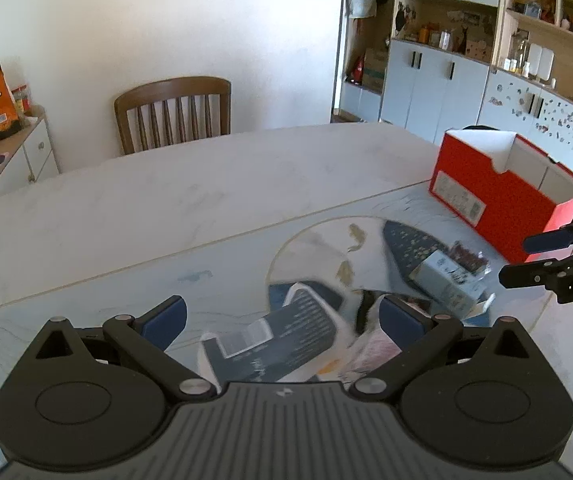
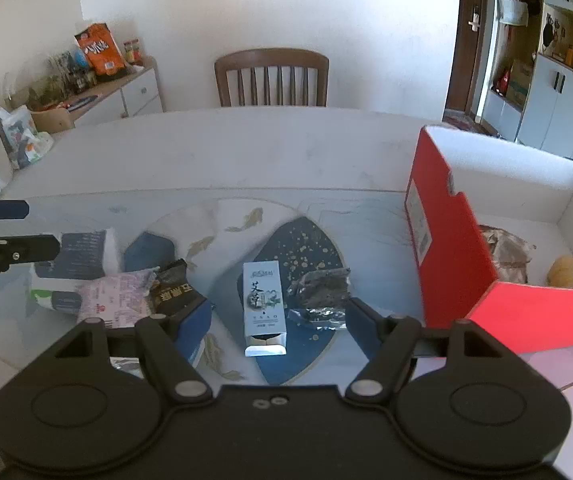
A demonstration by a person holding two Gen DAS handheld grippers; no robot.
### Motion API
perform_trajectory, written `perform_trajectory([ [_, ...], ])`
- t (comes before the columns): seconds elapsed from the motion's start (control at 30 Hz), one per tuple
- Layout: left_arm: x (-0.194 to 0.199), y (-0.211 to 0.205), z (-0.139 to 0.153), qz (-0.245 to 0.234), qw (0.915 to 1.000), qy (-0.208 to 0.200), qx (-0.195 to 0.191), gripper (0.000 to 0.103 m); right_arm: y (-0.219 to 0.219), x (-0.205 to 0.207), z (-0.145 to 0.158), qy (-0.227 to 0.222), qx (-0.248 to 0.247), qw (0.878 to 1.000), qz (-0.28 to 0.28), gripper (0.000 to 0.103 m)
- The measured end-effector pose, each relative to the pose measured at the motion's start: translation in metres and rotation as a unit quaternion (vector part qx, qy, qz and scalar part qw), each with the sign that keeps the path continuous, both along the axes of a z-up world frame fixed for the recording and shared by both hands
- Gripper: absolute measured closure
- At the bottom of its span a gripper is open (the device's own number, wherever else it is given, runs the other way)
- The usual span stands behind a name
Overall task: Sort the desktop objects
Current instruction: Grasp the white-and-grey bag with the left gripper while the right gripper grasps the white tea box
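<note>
Your right gripper (image 2: 276,322) hangs jaws apart over the white carton (image 2: 264,306) — left gripper (image 1: 282,320) likewise spread, empty. Beside the carton, the red box (image 2: 458,248) holds two items; several packets remain outside.

Your left gripper (image 1: 282,316) hangs with jaws apart above a dark tissue pack (image 1: 282,340) on the table (image 1: 166,208); a red box (image 1: 498,200) stands far right.

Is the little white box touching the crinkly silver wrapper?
Apart. The right wrist view shows dark blue mat between the white box and the silver wrapper.
</note>
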State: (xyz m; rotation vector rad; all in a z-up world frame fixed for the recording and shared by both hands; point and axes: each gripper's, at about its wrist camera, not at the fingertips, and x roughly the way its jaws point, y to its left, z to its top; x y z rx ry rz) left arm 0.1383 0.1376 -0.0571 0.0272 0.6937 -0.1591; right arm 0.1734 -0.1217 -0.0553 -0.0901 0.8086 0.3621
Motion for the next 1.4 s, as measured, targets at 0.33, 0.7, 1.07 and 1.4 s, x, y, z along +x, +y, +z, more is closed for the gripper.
perform_trajectory([
  [0.33, 0.015, 0.012, -0.026, 0.002, 0.9996, 0.027, 0.008, 0.000, 0.013, 0.020, -0.022, 0.029, -0.014, 0.999, 0.004, 0.035],
  [0.7, 0.023, 0.027, -0.047, 0.016, 0.9974, 0.065, -0.025, 0.001, 0.020, 0.037, -0.038, 0.062, -0.015, 0.998, -0.001, 0.046],
  [1.07, 0.019, 0.026, -0.059, 0.035, 0.9950, 0.084, -0.042, 0.015, 0.029, 0.041, -0.053, 0.083, -0.029, 0.996, 0.006, 0.061],
  [1.4, 0.016, 0.026, -0.058, 0.037, 0.9928, 0.092, -0.067, 0.039, 0.032, 0.044, -0.051, 0.082, -0.030, 0.996, 0.011, 0.074],
])
